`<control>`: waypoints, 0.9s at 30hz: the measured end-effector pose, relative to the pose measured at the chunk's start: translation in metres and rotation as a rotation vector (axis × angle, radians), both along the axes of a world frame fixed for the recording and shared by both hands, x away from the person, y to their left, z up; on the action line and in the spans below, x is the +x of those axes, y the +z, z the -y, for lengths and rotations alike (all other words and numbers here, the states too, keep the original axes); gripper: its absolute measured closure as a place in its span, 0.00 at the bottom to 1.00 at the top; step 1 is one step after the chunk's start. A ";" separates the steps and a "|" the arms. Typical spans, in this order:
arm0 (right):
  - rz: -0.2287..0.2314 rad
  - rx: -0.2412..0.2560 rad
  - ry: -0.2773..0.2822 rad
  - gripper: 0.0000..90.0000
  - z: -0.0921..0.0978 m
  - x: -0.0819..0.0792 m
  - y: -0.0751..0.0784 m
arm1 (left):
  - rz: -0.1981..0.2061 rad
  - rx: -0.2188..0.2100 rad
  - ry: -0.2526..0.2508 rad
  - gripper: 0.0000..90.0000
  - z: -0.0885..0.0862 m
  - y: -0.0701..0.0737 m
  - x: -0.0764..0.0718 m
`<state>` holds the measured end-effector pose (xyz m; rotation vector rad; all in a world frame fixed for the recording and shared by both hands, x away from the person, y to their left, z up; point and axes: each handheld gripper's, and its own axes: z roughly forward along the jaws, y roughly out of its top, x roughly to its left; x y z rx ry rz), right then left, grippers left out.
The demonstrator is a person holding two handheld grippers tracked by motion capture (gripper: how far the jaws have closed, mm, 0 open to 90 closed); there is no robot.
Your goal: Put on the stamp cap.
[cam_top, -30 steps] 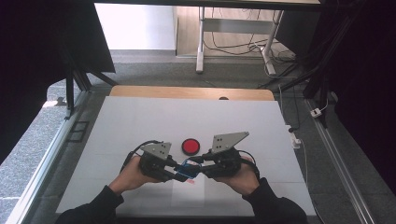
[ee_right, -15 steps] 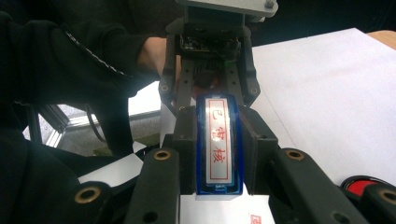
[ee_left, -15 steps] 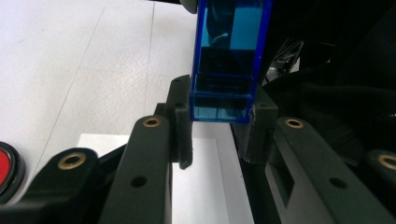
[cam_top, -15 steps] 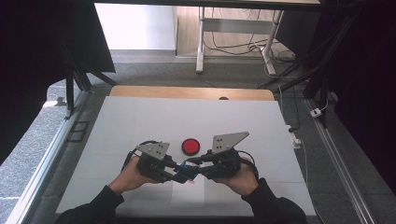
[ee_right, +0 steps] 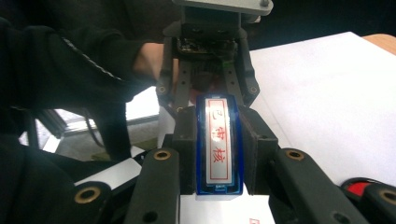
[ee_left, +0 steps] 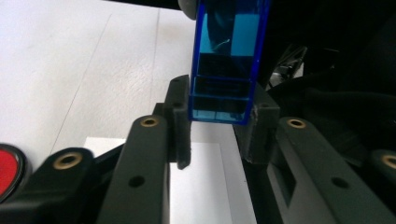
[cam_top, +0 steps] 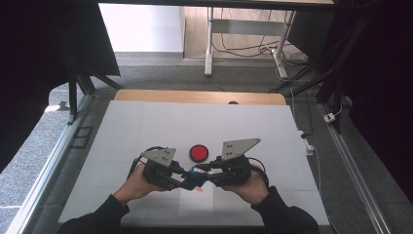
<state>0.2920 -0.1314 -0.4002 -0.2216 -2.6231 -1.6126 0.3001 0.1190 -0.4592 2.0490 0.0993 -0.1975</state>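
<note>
Both tools are gripping the same little blue box (cam_top: 195, 174), one at each end, held just above the bench (cam_top: 146, 122) near the middle of its front edge. The left tool (ee_left: 219, 116) has its jaws clamped on the clear blue end. The right tool (ee_right: 218, 149) is clamped on the end with the white label and red characters. A red button (cam_top: 198, 152) sits just behind them.
</note>
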 end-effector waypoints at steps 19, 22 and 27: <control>0.035 -0.024 -0.061 0.79 0.004 0.002 -0.002 | 0.017 0.089 0.255 0.25 -0.021 0.002 -0.011; 0.040 -0.028 -0.068 0.79 0.004 0.001 -0.002 | 0.007 0.097 0.277 0.21 -0.023 0.003 -0.013; 0.045 -0.033 -0.083 0.79 0.006 0.002 -0.002 | -0.001 0.118 0.311 0.17 -0.027 0.002 -0.018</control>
